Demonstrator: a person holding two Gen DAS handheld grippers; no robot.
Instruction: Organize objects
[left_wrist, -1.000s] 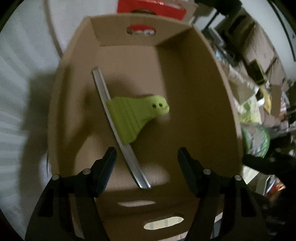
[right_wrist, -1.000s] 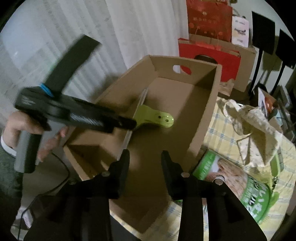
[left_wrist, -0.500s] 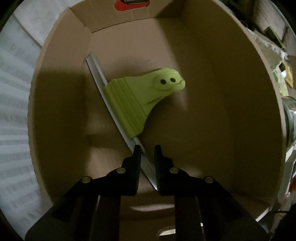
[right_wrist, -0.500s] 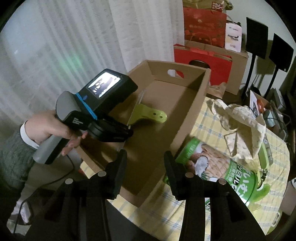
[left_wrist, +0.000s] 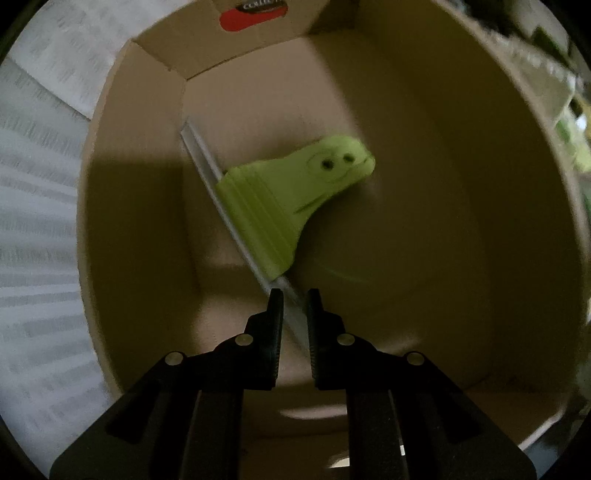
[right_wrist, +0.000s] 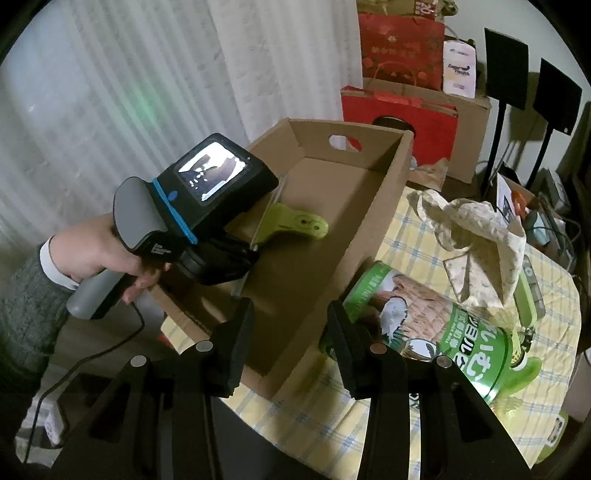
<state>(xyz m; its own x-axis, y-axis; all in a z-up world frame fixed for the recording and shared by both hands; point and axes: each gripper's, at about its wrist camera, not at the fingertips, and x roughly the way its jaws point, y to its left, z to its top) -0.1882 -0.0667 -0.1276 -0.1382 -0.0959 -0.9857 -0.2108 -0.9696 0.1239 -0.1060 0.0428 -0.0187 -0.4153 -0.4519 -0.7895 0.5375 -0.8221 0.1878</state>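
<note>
Squeegee (left_wrist: 284, 206) lies diagonally inside the cardboard box (left_wrist: 461, 147), where the left hand-held gripper (left_wrist: 294, 306) has clamped narrowly on its metal blade end. Right hand-held gripper (right_wrist: 290, 325) waits part-open and empty near the green can (right_wrist: 436, 325) on the counter (right_wrist: 406, 229), likely next.

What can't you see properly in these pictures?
- Left wrist view: the metal strip's lower end is hidden behind the left gripper's fingers.
- Right wrist view: the cardboard box's near floor is hidden by the hand-held gripper body.
- Right wrist view: the green can's label is too distorted to read.
</note>
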